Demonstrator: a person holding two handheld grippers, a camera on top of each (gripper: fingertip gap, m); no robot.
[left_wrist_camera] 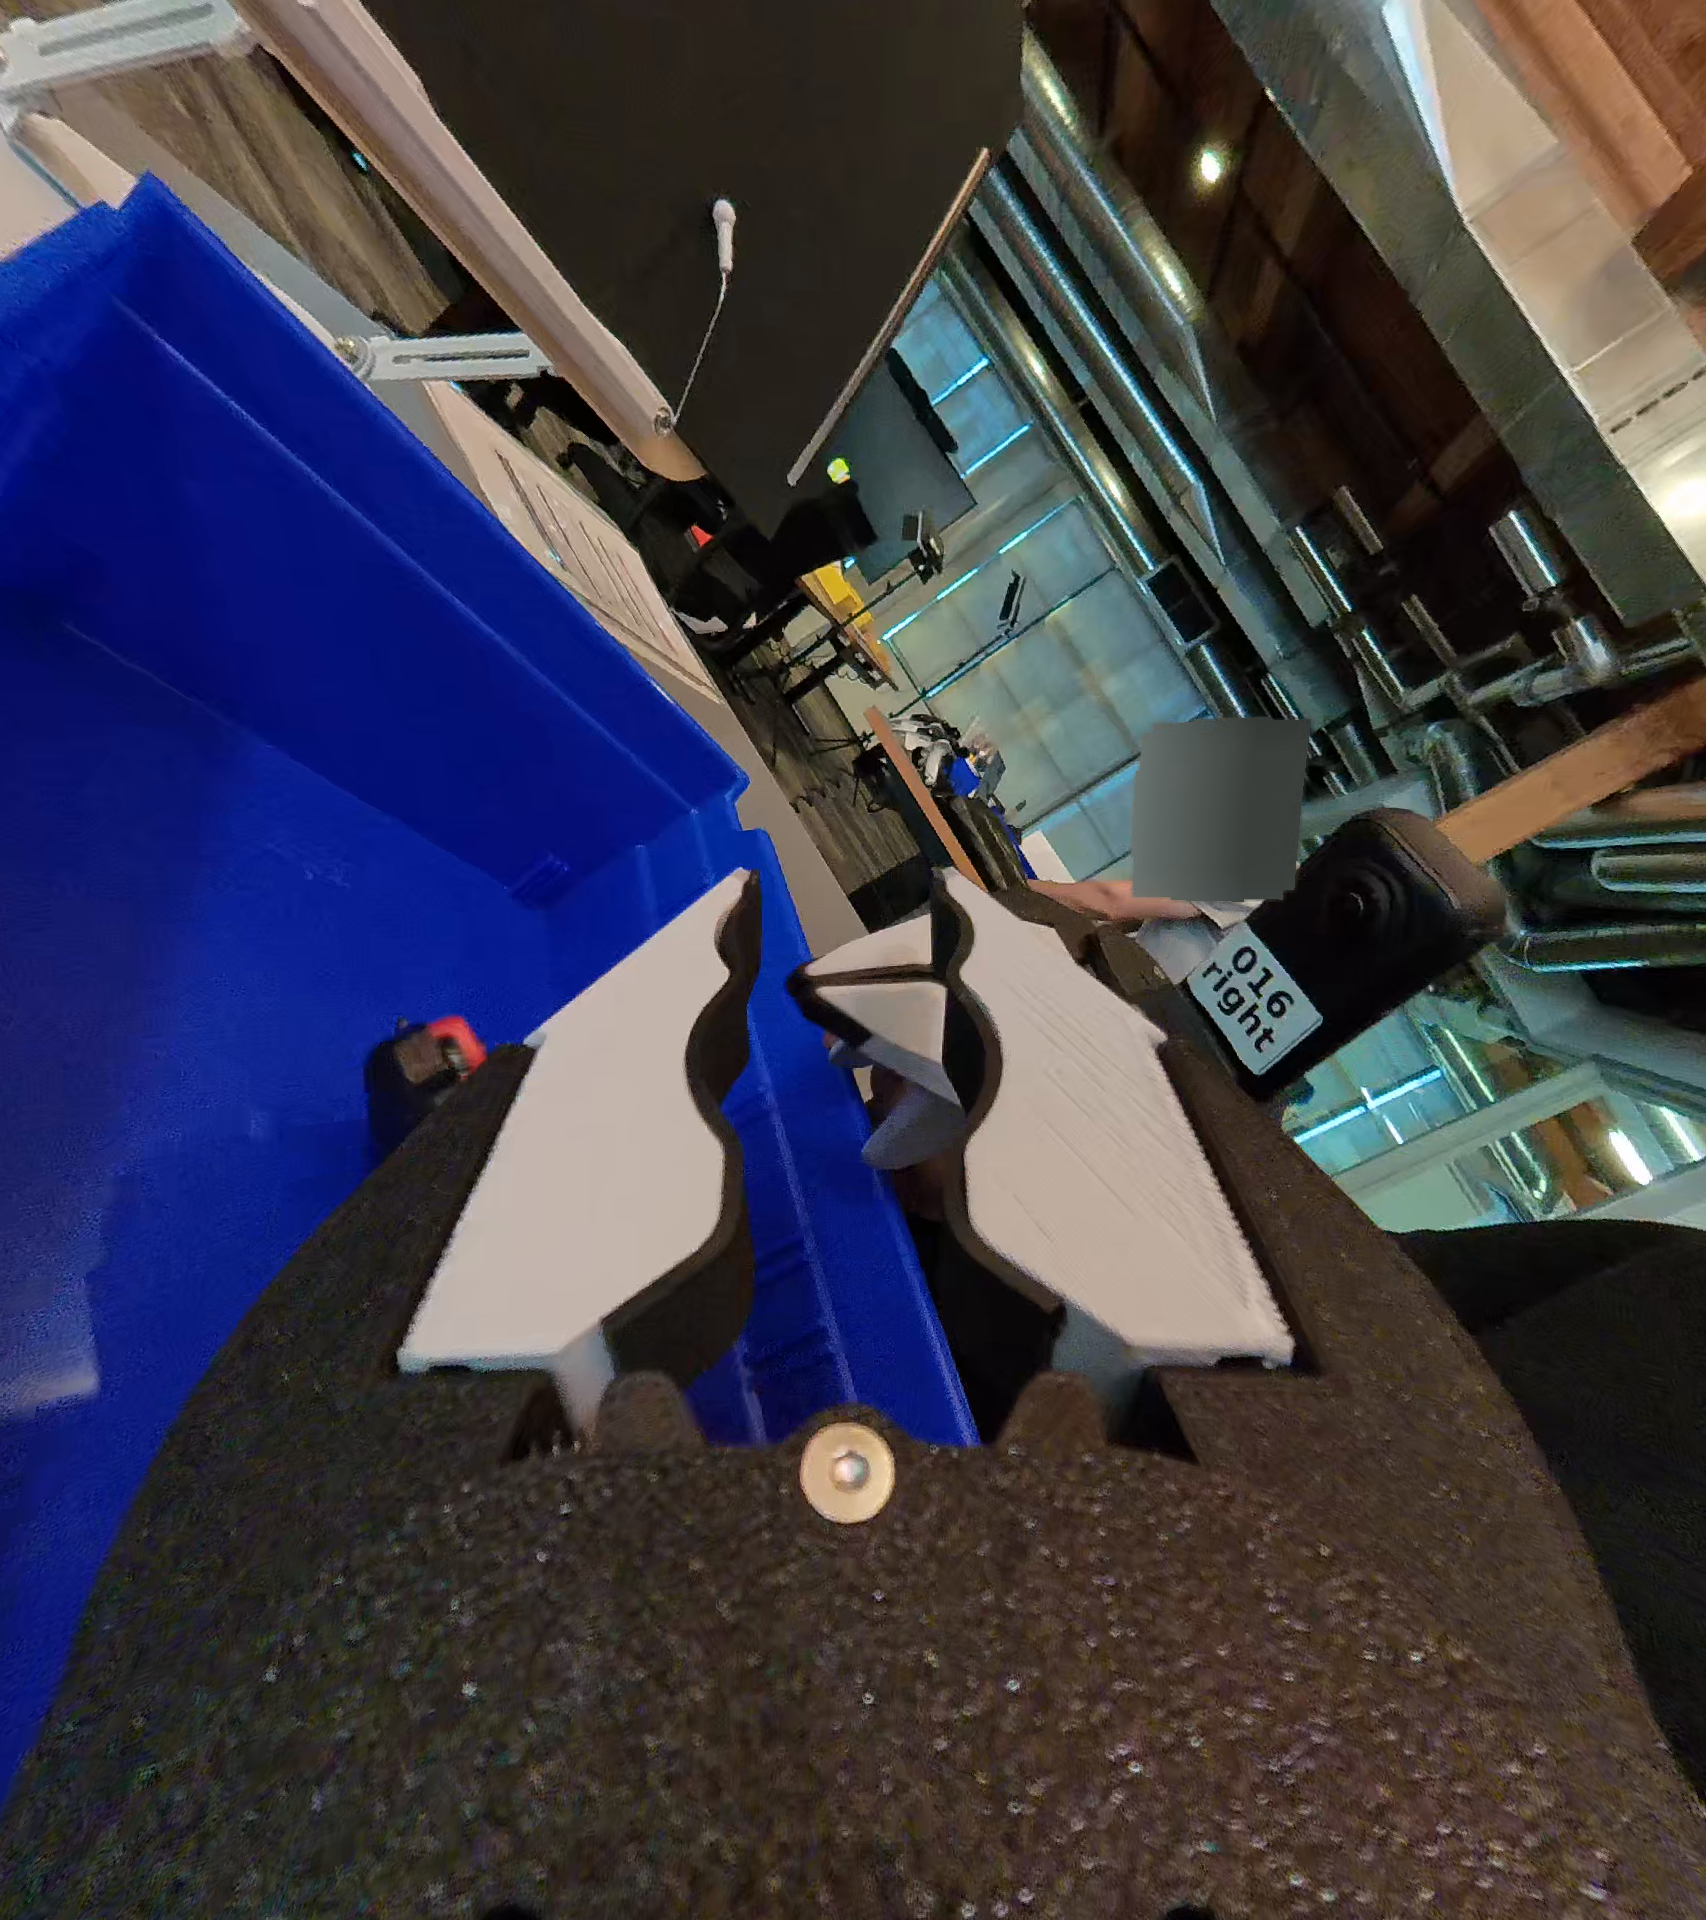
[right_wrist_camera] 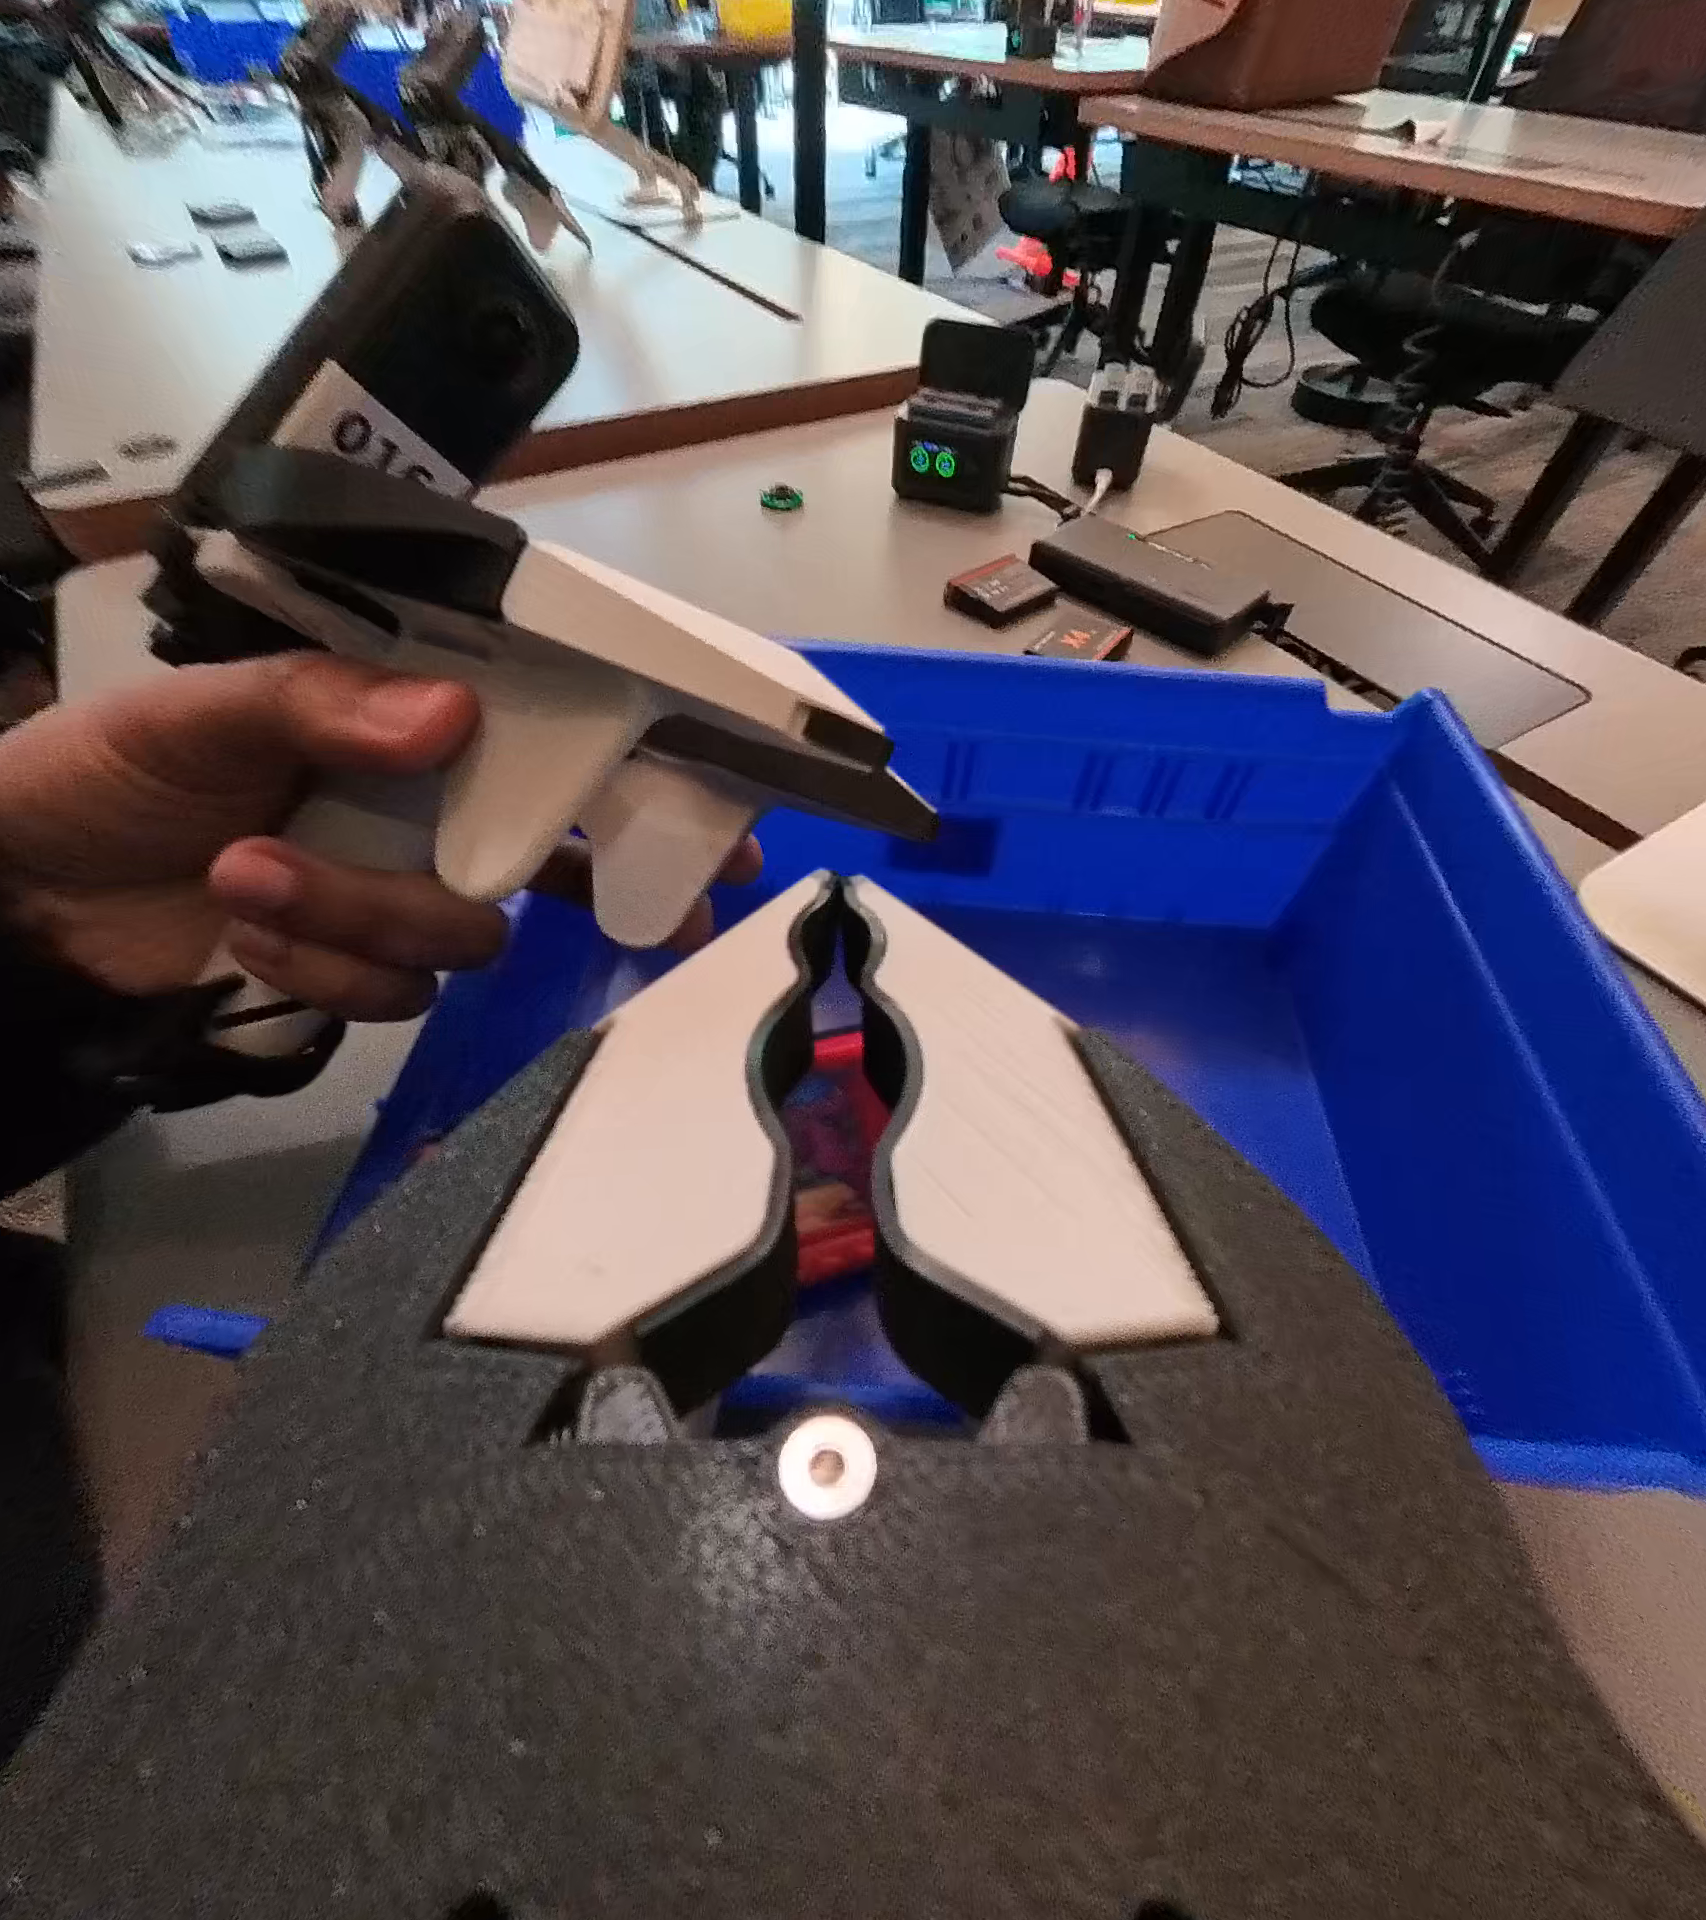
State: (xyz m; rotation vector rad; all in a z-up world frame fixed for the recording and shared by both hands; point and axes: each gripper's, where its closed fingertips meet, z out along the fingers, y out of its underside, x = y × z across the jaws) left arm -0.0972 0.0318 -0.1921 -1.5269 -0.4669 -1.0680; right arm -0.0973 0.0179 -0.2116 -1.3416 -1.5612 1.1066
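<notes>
Red packet lies below shut right gripper fingers, inside blue bin

Grey desks, office chairs, ceiling ducts, large windows.

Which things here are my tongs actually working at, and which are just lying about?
At the tongs: blue bin; red packet inside it, under the shut right tongs; open left tongs over the bin.
Lying about: charging case, black power brick, green ring.

Glossy smooth plastic blue bin (grainy matt black gripper bodies)
</notes>
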